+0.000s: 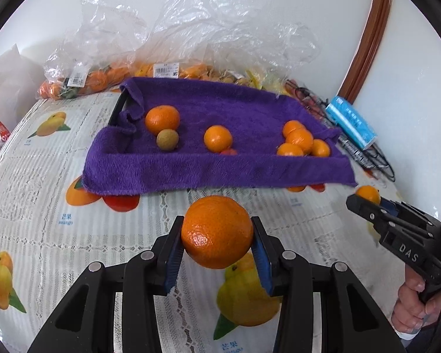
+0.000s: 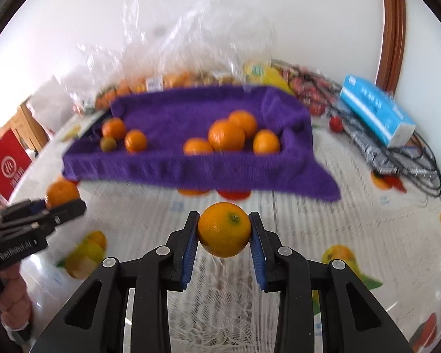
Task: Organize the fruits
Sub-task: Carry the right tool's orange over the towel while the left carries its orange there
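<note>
The left tool point(image 1: 217, 242) clamped a large round orange point(image 1: 217, 231); the right tool point(image 2: 224, 235) clamped a smaller round orange point(image 2: 224, 229), the purple towel-lined tray point(image 2: 191, 164) lying ahead of both.

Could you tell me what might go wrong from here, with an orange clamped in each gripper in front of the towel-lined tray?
1. The large orange sits only between the tips of the left gripper, so it could slip out.
2. The right-hand cluster already crowds the purple towel; adding the small orange from the right gripper may nudge fruit over the low edge.
</note>
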`<state>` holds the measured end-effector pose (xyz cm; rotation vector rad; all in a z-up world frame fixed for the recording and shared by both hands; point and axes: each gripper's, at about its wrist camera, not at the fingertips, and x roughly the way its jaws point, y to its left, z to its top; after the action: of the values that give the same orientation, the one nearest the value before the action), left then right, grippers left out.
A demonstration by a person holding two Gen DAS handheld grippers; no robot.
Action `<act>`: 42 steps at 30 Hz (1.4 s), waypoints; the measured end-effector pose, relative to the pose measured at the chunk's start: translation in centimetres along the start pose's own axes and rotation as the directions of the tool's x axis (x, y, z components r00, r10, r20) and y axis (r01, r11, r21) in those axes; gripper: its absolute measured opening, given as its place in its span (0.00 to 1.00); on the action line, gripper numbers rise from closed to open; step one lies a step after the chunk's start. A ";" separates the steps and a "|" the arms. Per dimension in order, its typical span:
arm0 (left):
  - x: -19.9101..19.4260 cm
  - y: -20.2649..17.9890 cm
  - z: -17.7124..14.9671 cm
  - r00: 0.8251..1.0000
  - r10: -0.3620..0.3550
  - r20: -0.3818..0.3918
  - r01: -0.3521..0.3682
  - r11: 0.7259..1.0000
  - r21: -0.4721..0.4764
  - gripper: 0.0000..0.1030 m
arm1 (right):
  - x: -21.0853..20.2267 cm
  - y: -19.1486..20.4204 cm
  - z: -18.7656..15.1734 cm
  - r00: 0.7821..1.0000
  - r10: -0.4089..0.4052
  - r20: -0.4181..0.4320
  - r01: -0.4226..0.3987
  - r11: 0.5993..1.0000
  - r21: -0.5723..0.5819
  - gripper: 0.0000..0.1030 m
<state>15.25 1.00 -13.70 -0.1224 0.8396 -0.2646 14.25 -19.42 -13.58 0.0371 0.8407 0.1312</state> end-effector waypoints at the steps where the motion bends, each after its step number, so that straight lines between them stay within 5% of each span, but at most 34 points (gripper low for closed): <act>1: -0.5 -0.1 0.4 1.000 0.000 0.009 0.000 1.000 0.004 0.39 | -0.5 0.2 0.6 1.000 0.001 0.016 -0.001 1.000 -0.003 0.32; 9: -2.7 -0.5 3.8 0.997 0.043 0.072 -0.045 0.999 0.023 0.39 | -1.7 1.3 5.0 0.995 -0.001 0.103 0.001 1.000 -0.001 0.32; 29: 1.0 2.0 12.1 0.980 0.142 0.141 -0.141 0.990 -0.022 0.39 | 2.6 1.3 13.2 0.985 0.031 0.170 -0.030 1.000 -0.004 0.32; 42: 5.2 4.3 11.9 0.981 0.174 0.090 -0.169 0.984 -0.062 0.39 | 6.5 -1.1 12.3 0.990 0.028 0.142 -0.033 0.999 0.032 0.32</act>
<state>28.25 3.71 -10.41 -0.1115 0.7578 -0.0736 27.81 -19.39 -10.35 0.0907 0.7010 0.1414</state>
